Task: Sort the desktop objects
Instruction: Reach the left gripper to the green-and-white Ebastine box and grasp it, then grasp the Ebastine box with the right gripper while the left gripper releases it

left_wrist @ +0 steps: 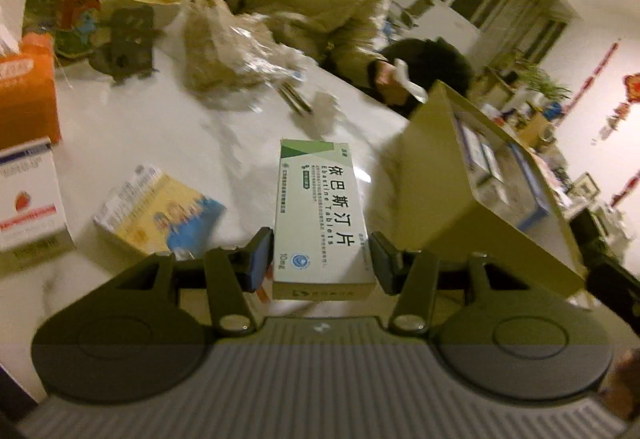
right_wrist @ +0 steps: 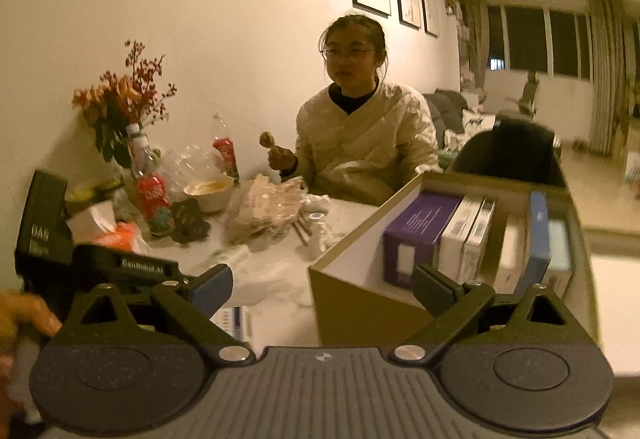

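Two pads of my left gripper (left_wrist: 322, 259) are flanking, barely apart from, the Ebastine tablet box (left_wrist: 320, 215), its long axis pointing at 12 o'clock, while the cardboard box (left_wrist: 436, 175) is waiting at 2 o'clock and my right gripper (right_wrist: 324, 289) is gaping wide, empty.

I read "Ebastine Tablets" and "10mg" on the green-and-white medicine box (left_wrist: 322, 215); "GenRobot.AI" on the black tool body (right_wrist: 148, 263).
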The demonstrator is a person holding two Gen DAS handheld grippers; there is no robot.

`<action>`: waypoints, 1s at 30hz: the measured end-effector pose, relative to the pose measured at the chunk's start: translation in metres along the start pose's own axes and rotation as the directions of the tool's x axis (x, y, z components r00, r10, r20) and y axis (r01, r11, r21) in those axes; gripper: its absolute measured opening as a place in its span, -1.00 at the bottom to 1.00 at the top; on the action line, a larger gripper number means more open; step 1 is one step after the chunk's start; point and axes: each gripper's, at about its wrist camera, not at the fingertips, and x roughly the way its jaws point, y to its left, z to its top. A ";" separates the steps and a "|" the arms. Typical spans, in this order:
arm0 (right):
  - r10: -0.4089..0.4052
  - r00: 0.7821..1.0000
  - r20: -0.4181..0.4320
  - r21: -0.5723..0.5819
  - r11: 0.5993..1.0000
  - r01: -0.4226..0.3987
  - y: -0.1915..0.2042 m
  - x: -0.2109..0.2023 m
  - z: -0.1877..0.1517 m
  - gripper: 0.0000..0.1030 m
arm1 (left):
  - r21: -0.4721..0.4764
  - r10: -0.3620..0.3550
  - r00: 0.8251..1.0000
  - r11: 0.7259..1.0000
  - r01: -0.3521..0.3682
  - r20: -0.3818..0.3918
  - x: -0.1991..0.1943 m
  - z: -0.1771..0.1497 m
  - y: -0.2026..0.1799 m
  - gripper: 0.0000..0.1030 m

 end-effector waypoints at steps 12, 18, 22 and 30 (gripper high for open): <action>0.173 0.984 -0.049 0.374 0.917 -0.143 -0.029 0.010 -0.026 0.72 | 0.046 -0.185 0.981 0.981 0.188 -0.059 -0.019 -0.032 -0.018 -0.03; 0.259 0.963 -0.078 0.518 0.835 -0.183 -0.039 0.022 -0.045 0.56 | 0.086 -0.262 0.961 0.959 0.270 -0.094 -0.023 -0.038 -0.031 -0.03; 0.305 0.948 -0.089 0.576 0.793 -0.201 -0.043 0.026 -0.053 0.39 | 0.115 -0.296 0.948 0.944 0.309 -0.115 -0.020 -0.041 -0.041 -0.03; 0.353 0.933 -0.074 0.636 0.737 -0.228 -0.050 0.027 -0.060 -0.30 | 0.149 -0.325 0.933 0.926 0.347 -0.151 -0.015 -0.045 -0.052 -0.03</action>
